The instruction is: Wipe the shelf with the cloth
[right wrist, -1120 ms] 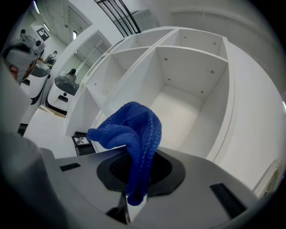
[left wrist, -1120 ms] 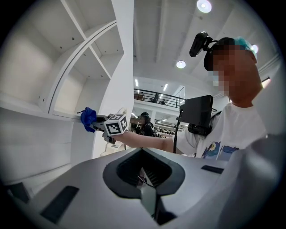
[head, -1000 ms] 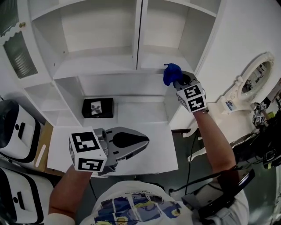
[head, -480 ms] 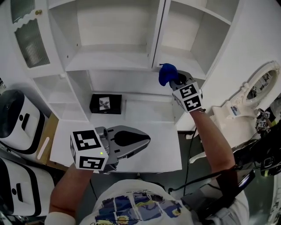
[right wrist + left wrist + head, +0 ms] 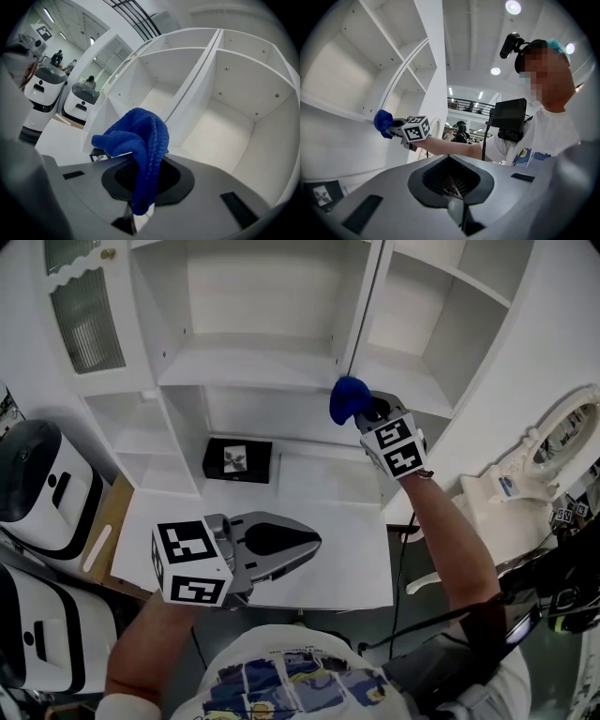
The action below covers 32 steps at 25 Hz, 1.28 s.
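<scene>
The white shelf [image 5: 253, 367] fills the upper half of the head view, and its boards are bare. The left gripper [image 5: 309, 542] hangs low in the centre over the white counter [image 5: 319, 493], with its jaws together and nothing held. The right gripper [image 5: 364, 413] is right of centre, at the front edge of the middle board beside the upright divider. Its jaws are closed on the blue cloth [image 5: 348, 399], which bunches above them. Whether the cloth touches the board, I cannot tell. I judge that the cloth is being brought to the shelf. The next move calls for pressing it flat on the board and sweeping along it.

Round ceiling lights [image 5: 513, 6] glow overhead; two white machines [image 5: 42, 486] with dark panels stand at the left.
</scene>
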Tool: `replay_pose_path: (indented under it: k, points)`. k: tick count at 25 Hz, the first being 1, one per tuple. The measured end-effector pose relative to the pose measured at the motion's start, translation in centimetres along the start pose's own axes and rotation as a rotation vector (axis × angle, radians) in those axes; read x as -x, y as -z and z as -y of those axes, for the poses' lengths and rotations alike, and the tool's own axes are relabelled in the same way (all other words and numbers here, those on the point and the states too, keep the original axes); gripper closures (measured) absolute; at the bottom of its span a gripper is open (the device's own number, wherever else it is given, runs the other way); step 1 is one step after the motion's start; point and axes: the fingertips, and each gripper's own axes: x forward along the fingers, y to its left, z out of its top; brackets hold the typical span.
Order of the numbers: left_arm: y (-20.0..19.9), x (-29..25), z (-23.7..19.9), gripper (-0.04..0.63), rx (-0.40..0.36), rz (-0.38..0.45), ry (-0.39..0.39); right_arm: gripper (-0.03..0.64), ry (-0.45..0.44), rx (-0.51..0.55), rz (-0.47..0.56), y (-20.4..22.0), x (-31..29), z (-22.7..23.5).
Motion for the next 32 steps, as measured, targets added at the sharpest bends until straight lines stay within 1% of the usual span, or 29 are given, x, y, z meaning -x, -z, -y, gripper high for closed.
replay_pose_path:
  k: [9, 13, 21, 25, 32]
  points:
    - [0.3, 1.2, 0.3, 0.583, -0.001, 0.008, -0.005, 0.549, -0.044, 0.016, -0.047, -1.6, -0.3, -0.7]
    - [0.2, 1.4, 0.5, 0.583, -0.007, 0.013, 0.004, 0.549, -0.037, 0.044, -0.064, -2.5, -0.3, 0.2]
    - [-0.3, 2.1, 0.7, 0.583, -0.014, 0.033, 0.001, 0.549, -0.043, 0.076, -0.065, -6.0, 0.1, 1.5]
    - [-0.4, 2.4, 0.7, 0.583, -0.02, 0.039, -0.004, 0.549, -0.025, 0.12, -0.059, -7.2, 0.2, 2.8]
    - [-0.2, 2.6, 1.2, 0.583, -0.03, 0.039, 0.006, 0.549, -0.018, 0.147, -0.056, -9.1, 0.6, 3.9]
